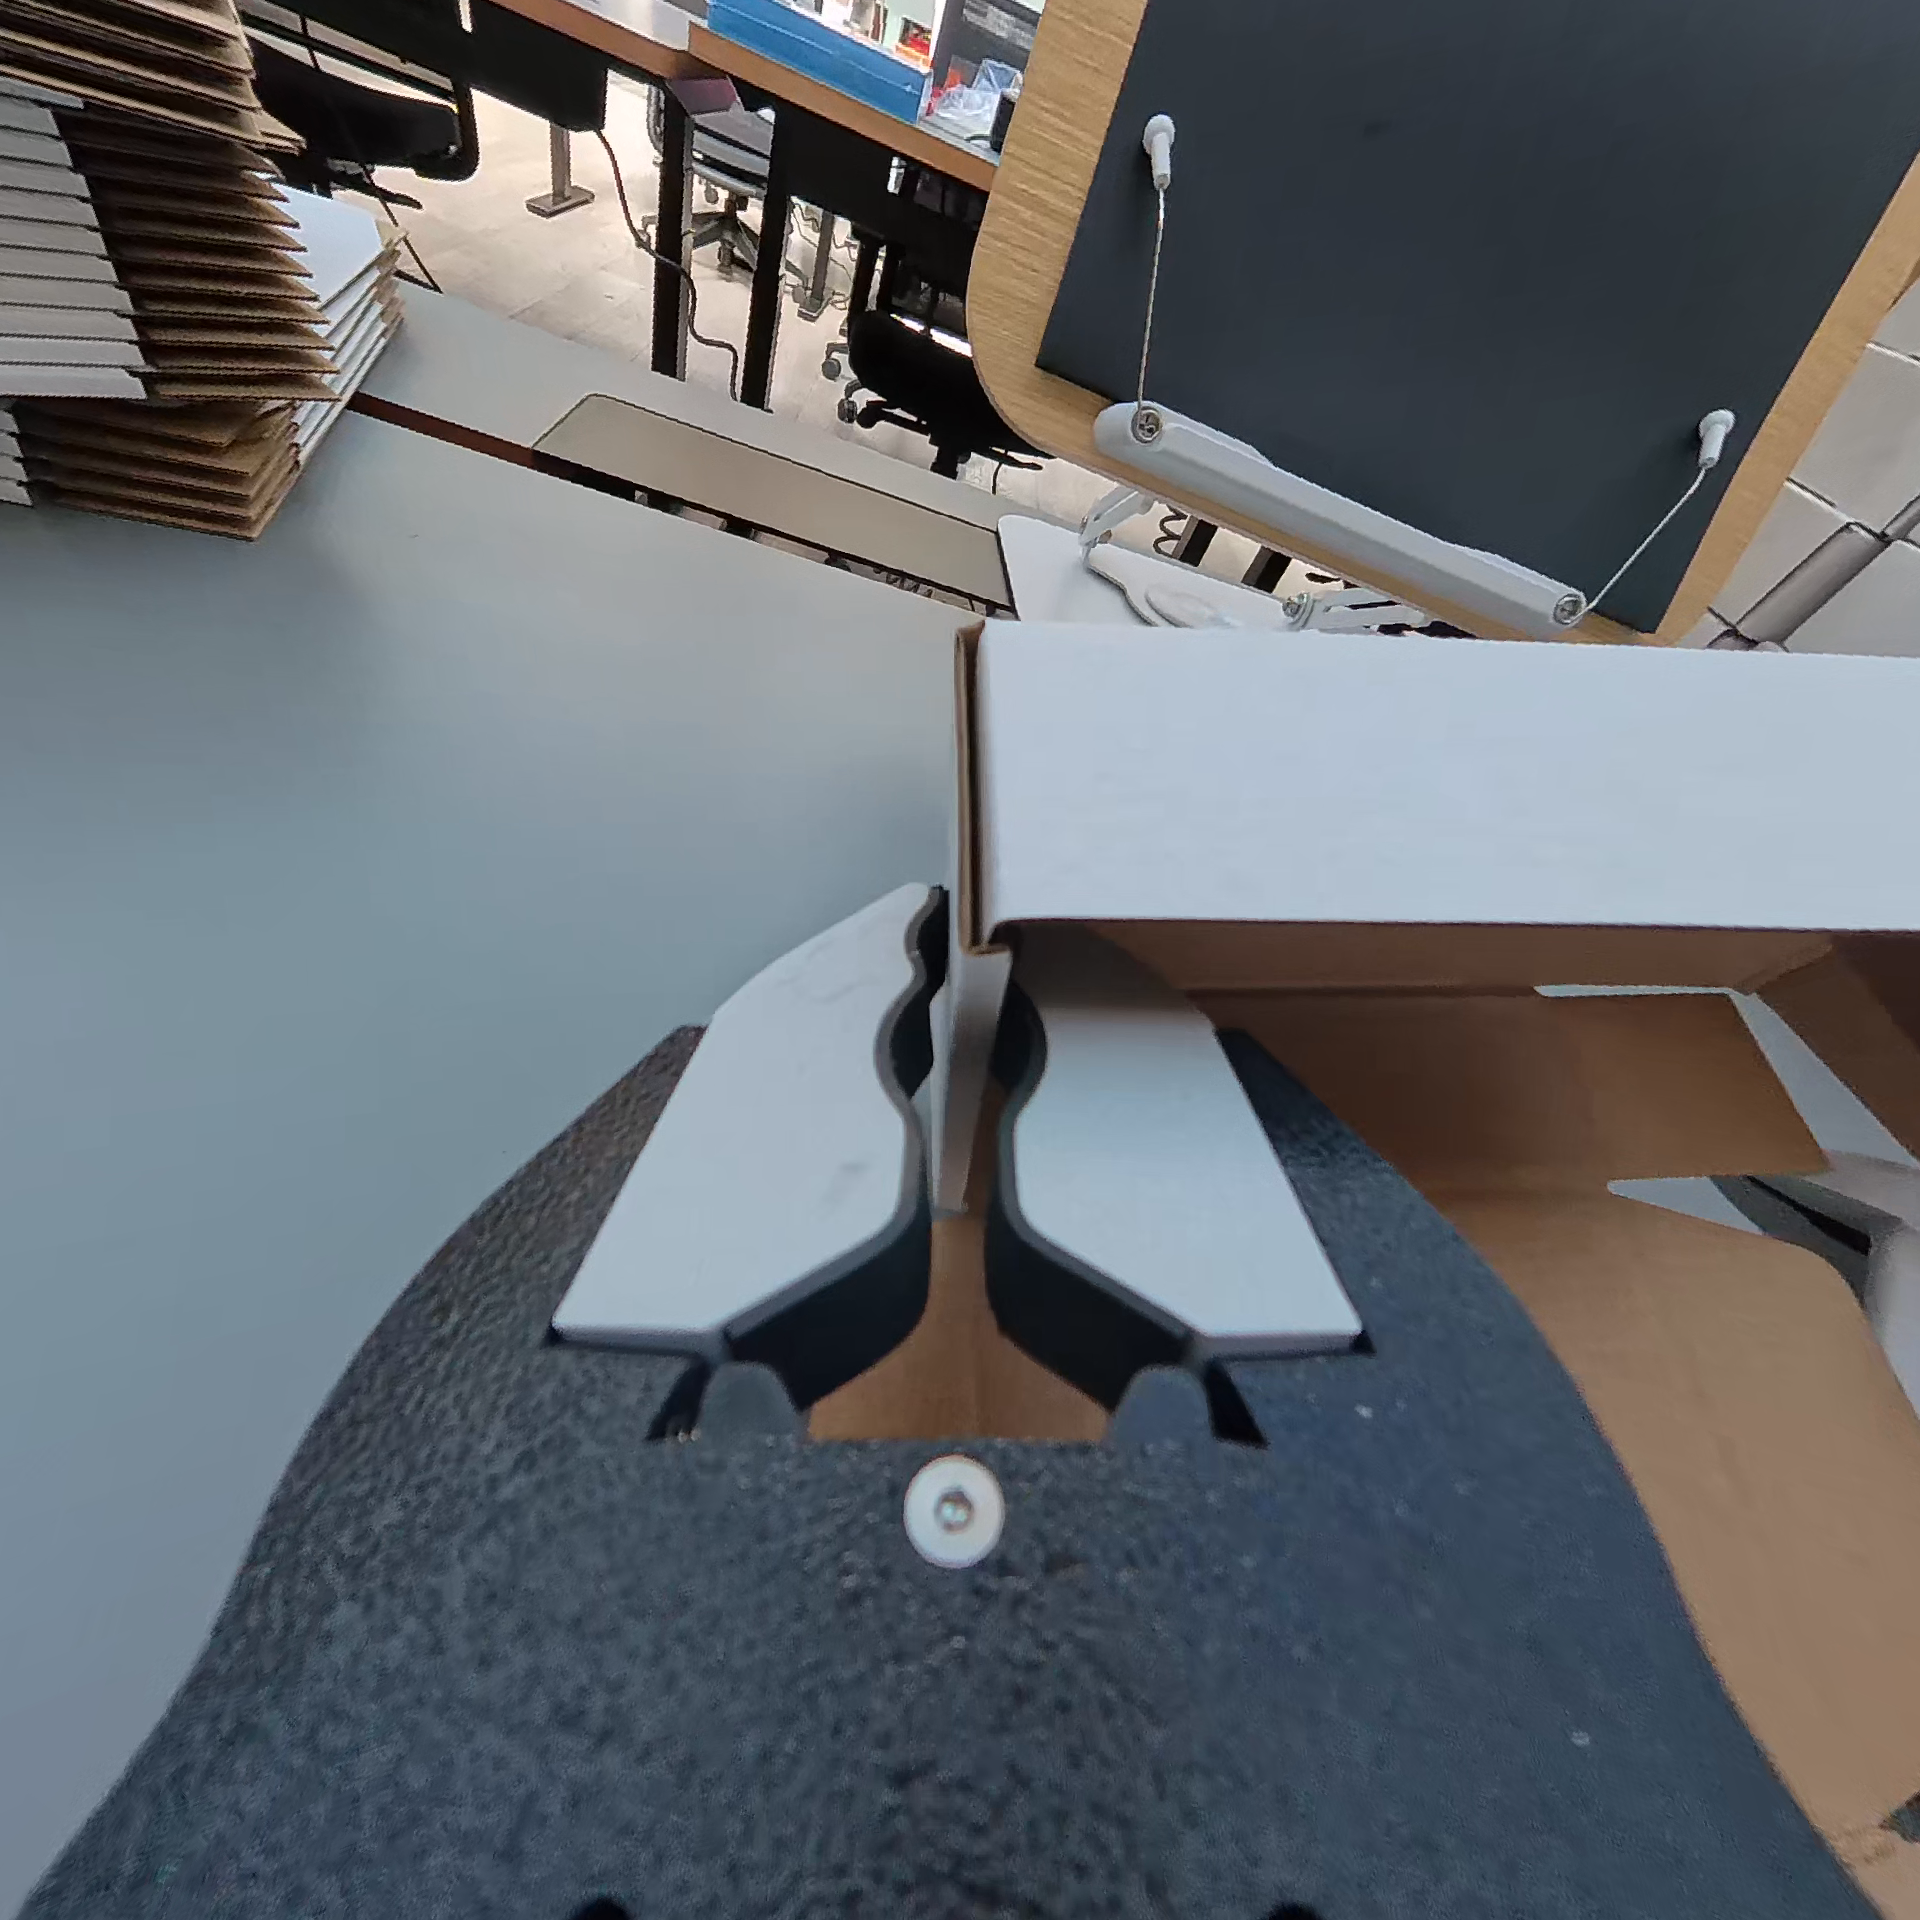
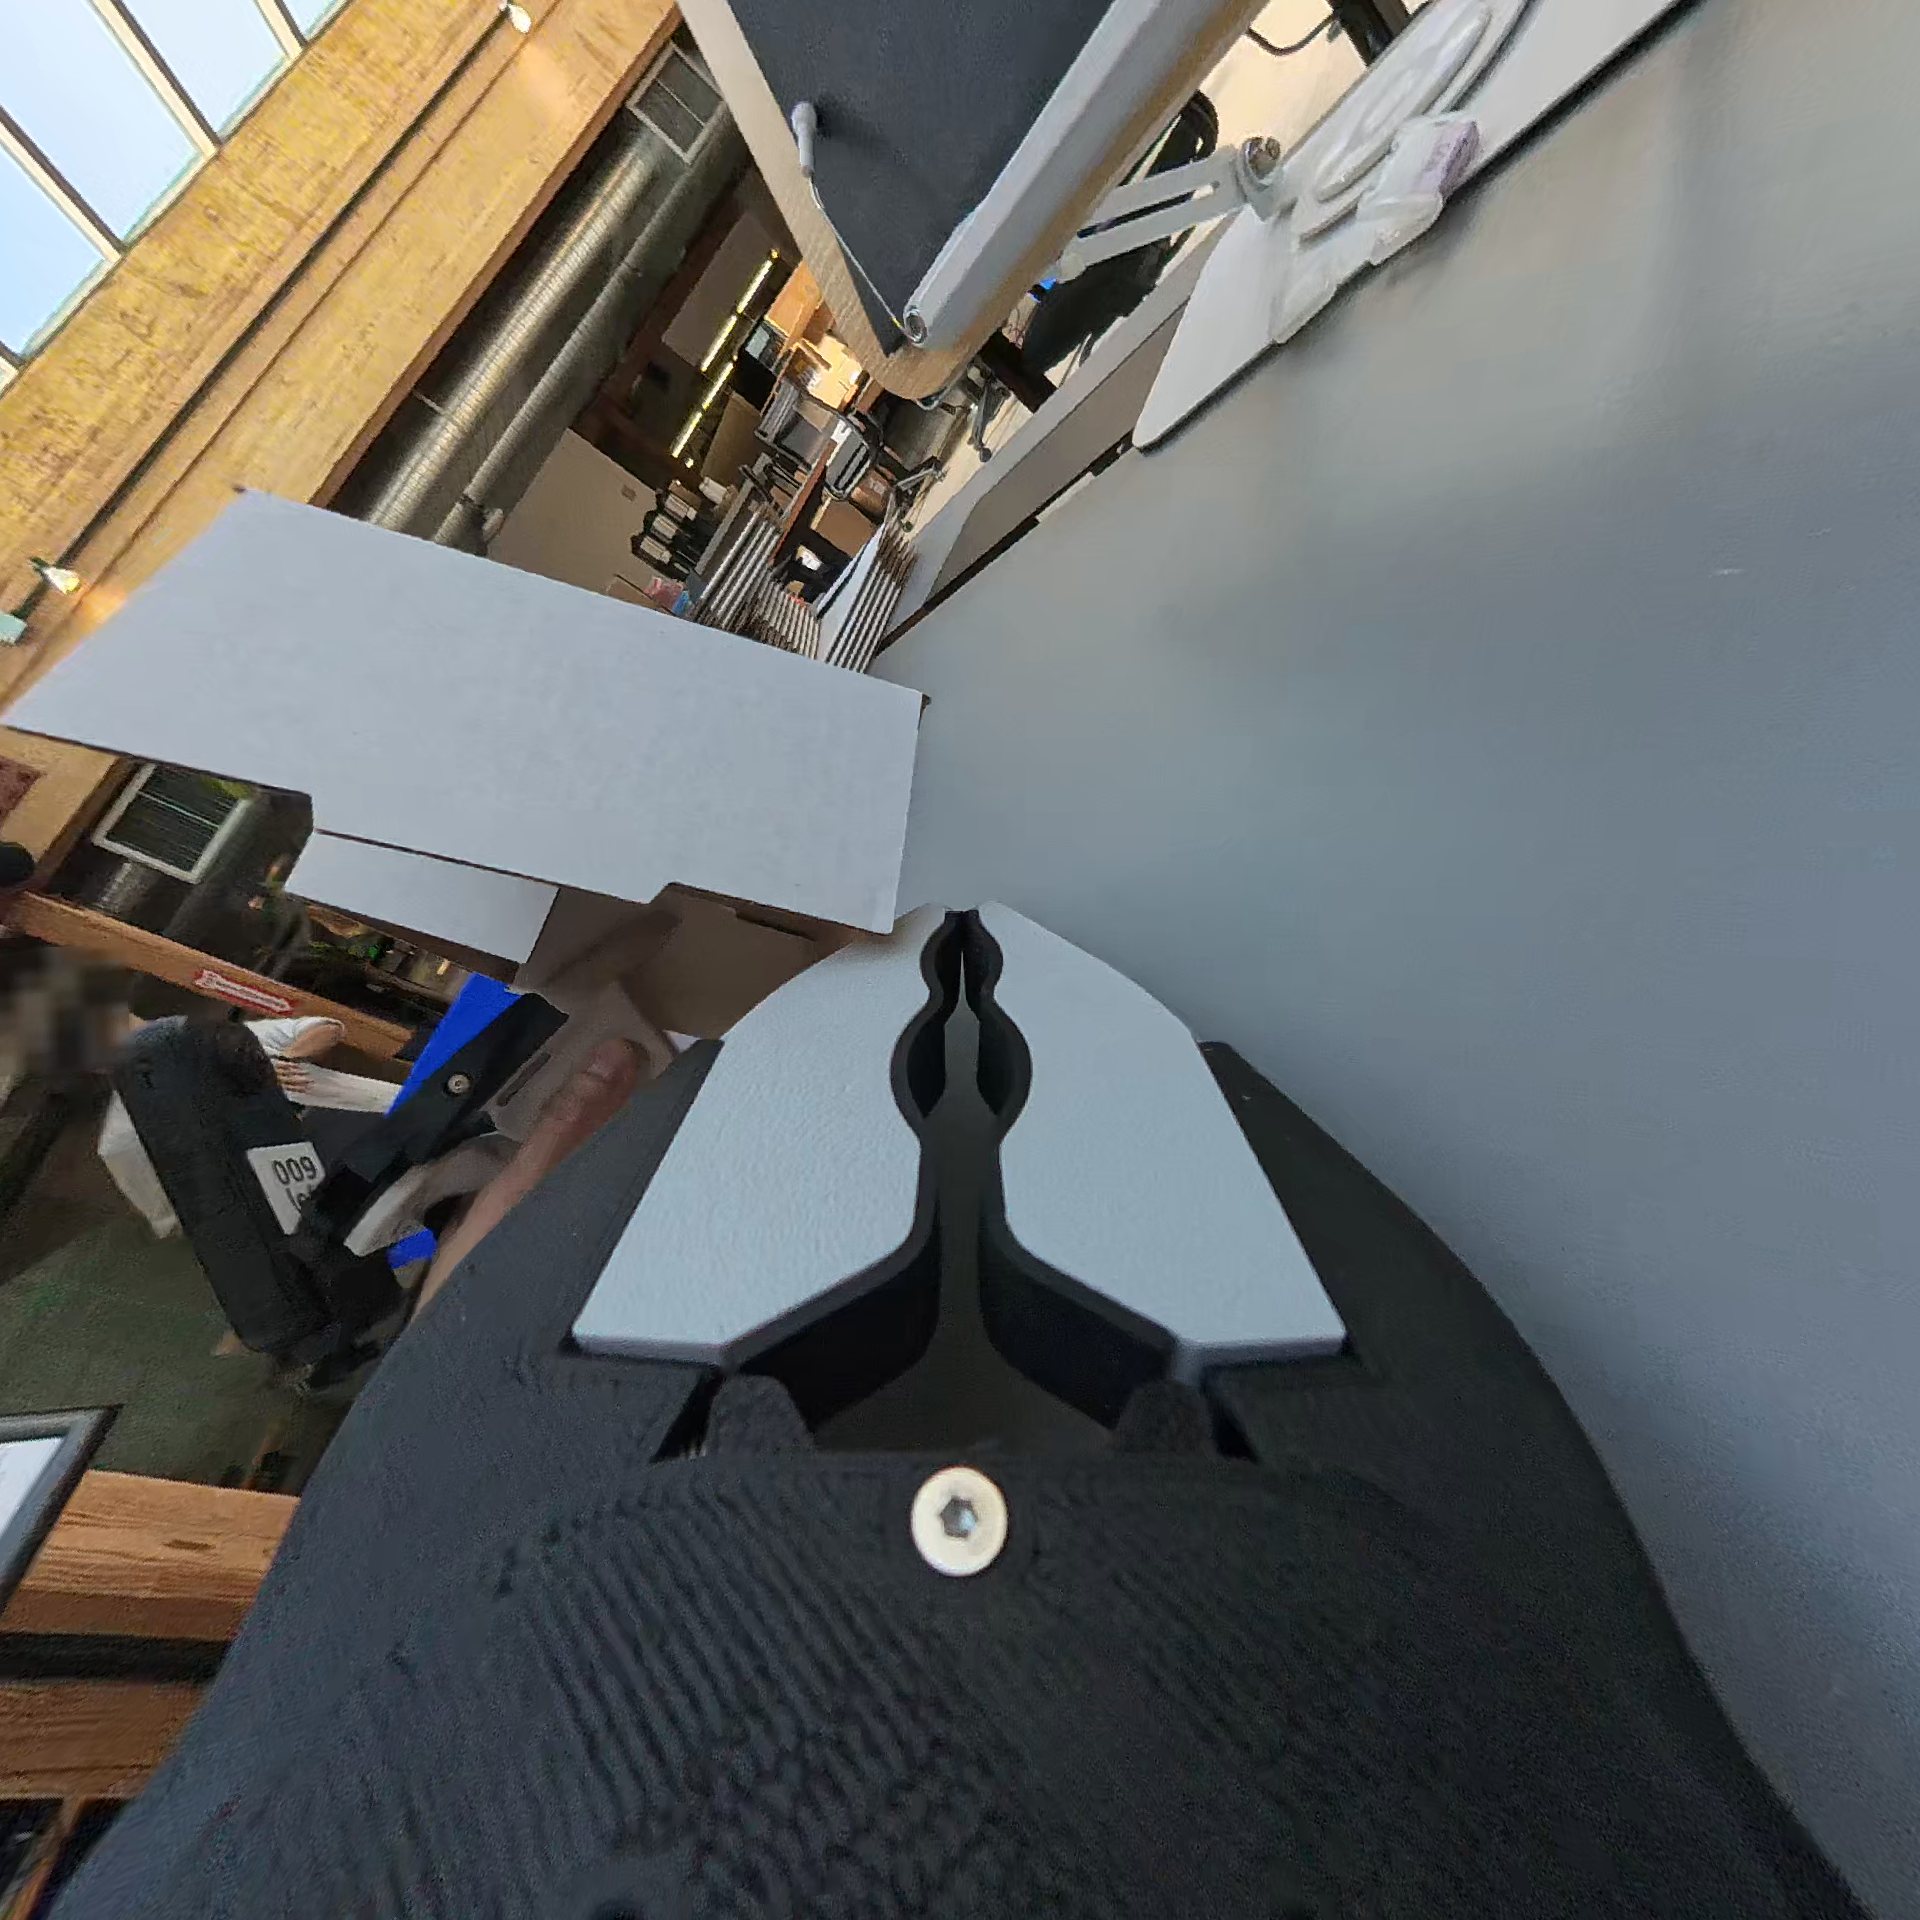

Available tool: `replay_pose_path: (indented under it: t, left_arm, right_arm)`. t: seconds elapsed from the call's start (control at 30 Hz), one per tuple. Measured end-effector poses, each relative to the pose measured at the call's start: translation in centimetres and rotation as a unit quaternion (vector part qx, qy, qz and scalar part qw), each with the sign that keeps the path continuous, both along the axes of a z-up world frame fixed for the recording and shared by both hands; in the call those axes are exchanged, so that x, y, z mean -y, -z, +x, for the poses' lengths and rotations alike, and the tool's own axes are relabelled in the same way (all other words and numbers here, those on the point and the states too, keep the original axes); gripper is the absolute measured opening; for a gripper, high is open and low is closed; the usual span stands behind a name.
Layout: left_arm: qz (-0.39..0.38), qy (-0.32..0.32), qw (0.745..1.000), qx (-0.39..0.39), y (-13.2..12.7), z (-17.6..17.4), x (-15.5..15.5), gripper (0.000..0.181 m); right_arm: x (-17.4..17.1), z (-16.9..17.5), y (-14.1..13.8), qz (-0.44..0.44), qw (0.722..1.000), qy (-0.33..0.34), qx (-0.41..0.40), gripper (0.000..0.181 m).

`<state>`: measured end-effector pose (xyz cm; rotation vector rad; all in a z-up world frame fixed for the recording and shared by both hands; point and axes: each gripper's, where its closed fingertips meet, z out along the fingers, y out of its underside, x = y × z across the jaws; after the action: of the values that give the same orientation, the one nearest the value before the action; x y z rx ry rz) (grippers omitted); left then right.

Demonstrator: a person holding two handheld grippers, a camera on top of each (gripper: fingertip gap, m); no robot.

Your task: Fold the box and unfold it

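Grey table (image 1: 416, 831) fills the left of the frame, stacked cardboard sheets (image 1: 177, 312) upper left; office desks behind. Left gripper (image 1: 961, 997) clamps a flap of the white box (image 1: 1403, 790) at centre right; right gripper (image 2: 964, 940) closed, empty; a white label (image 2: 291, 1179) on the far gripper, lower left

- Both views were bright and evenly lit by soft daylight.
- In the right wrist view, skylights (image 2: 114, 125) glowed pale blue at upper left.
- Wide-angle distortion bent straight edges near the frame borders.
- The grey tabletop (image 1: 364, 831) showed only faint shadows and no glare.
- Motion blur smeared the box (image 1: 1455, 790) at the left view's right edge.
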<state>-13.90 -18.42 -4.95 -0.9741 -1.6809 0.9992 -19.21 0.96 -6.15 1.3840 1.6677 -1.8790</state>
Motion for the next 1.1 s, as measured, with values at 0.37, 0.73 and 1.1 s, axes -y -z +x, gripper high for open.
replay_pose_path:
  t: [0.37, 0.73, 1.1]
  left_arm:
    - [0.000, 0.027, 1.000, 0.006, 0.1, -0.3, -0.7, 0.005]
    - [-0.013, 0.023, 1.000, 0.004, -0.2, -0.4, -1.0, 0.006]
    - [0.023, 0.040, 0.999, 0.007, 0.1, -0.7, -1.3, 0.006]
  right_arm:
    - [-1.1, 1.1, -2.0, 0.087, 0.983, 0.002, -0.160, 0.000]
    - [-1.1, 1.2, -2.5, 0.005, 0.992, 0.031, -0.119, 0.000]
    - [-1.2, 2.1, -4.5, 0.133, 0.942, 0.054, -0.303, 0.000]
